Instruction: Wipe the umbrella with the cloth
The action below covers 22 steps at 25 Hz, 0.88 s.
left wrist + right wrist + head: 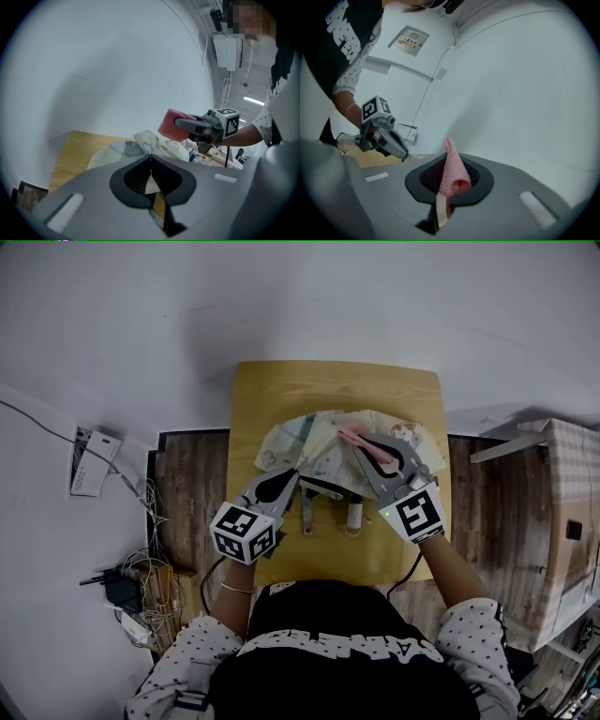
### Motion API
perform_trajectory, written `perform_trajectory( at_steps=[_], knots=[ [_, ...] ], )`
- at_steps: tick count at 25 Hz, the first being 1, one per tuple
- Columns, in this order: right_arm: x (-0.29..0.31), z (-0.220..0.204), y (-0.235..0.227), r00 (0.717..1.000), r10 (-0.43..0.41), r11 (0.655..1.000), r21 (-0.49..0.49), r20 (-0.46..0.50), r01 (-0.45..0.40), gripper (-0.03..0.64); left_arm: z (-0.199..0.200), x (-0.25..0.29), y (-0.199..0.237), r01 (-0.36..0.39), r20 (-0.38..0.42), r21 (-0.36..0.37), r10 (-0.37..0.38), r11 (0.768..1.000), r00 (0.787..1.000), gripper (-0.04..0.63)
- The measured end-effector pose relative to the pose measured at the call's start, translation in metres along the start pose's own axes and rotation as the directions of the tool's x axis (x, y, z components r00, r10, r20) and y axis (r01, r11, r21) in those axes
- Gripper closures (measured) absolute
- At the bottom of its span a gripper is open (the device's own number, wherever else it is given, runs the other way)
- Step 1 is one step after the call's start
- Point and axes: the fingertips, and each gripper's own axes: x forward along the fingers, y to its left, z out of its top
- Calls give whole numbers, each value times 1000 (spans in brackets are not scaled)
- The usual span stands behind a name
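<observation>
A small yellow wooden bench (281,395) stands against a white wall (309,296). On the dark plank floor (192,493) to its left lies a tangle of cables (136,589), and a cardboard box (562,521) stands to its right. The umbrella (314,439) lies open across the far half of the bench, its pale printed fabric crumpled into soft folds, with its shaft and handle (354,516) pointing back toward the person. The left gripper (300,466) meets the umbrella's near edge. In the left gripper view its jaws are pressed together with a thin cream wedge of that fabric pinched between them. The right gripper (367,448) is over the umbrella's right part and covers some of it in the head view, so contact cannot be judged there. The left gripper view shows it from the side, raised clear above the fabric. It pinches the cloth (352,436) – pink, with a coarse knitted weave that only the right gripper view makes plain, where the cloth rises from the closed jaws in a rolled cone. That view also takes in a printed sign (408,41) high on the wall and the person's dotted sleeve (349,79), neither of which the head view shows.
</observation>
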Motion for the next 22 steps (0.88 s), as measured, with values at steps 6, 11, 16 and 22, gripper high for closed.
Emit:
perform_trajectory(
  at_steps=[6,11,16,22],
  knots=[
    [20,-21,-30,997,-64,997,-55,-49,62,586,-1,1,1,4,-5,-6,-4,1000,1000,591],
    [34,-48,-28,991,-47,997,-73,-124,38,586,1,1,3,7,0,-16,-7,1000,1000,591],
    [39,-64,-15,987,27,999,-31,-161,-33,586,1,1,5,5,-1,-16,-5,1000,1000,591],
    [39,-78,-2,978,86,996,31,-191,-82,586,1,1,6,1,-7,-15,-1,1000,1000,591]
  ],
)
